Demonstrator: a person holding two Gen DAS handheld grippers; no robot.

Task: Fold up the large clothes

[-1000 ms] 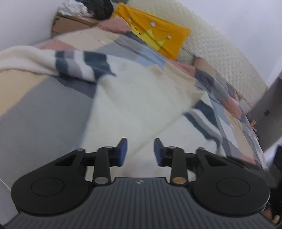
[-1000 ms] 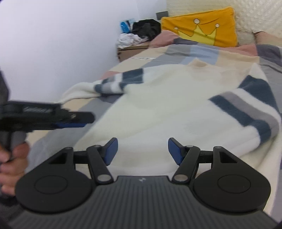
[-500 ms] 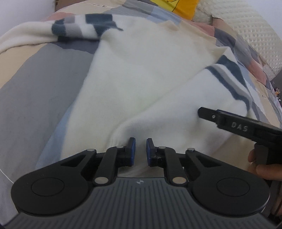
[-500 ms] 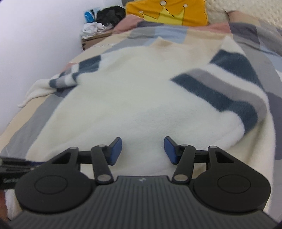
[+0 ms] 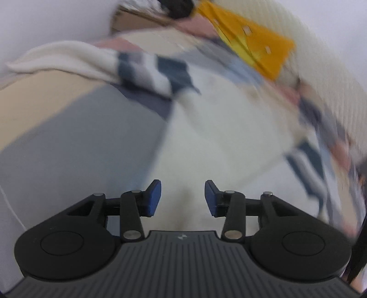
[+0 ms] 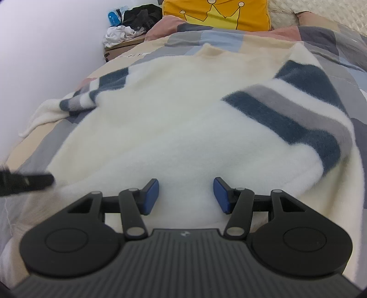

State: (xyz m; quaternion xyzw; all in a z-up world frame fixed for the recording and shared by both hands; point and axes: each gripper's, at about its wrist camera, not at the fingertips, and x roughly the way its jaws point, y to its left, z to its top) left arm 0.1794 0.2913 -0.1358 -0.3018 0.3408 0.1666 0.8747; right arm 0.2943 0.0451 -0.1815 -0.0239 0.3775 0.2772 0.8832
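A large cream fleece sweater (image 6: 165,128) with navy and grey striped sleeves lies flat on the bed. Its right sleeve (image 6: 296,114) is folded across the body; its left sleeve (image 6: 78,100) stretches out to the left. My right gripper (image 6: 185,194) is open and empty just above the sweater's near hem. My left gripper (image 5: 182,198) is open and empty above the hem's left part; this view is blurred. The sweater (image 5: 220,137) and its outstretched sleeve (image 5: 96,64) show there too. The left gripper's tip (image 6: 25,183) shows at the left edge of the right wrist view.
The bed has a patchwork cover (image 6: 339,39) in grey, beige, pink and blue. A yellow crown pillow (image 6: 215,13) leans on the cream headboard (image 6: 321,6). A cardboard box (image 6: 121,48) with piled clothes stands beside the bed by the white wall.
My left gripper's jaws were nearly closed at the hem half a second ago and are now wide open, and it has swung left. My right gripper has moved slightly closer to the sweater.
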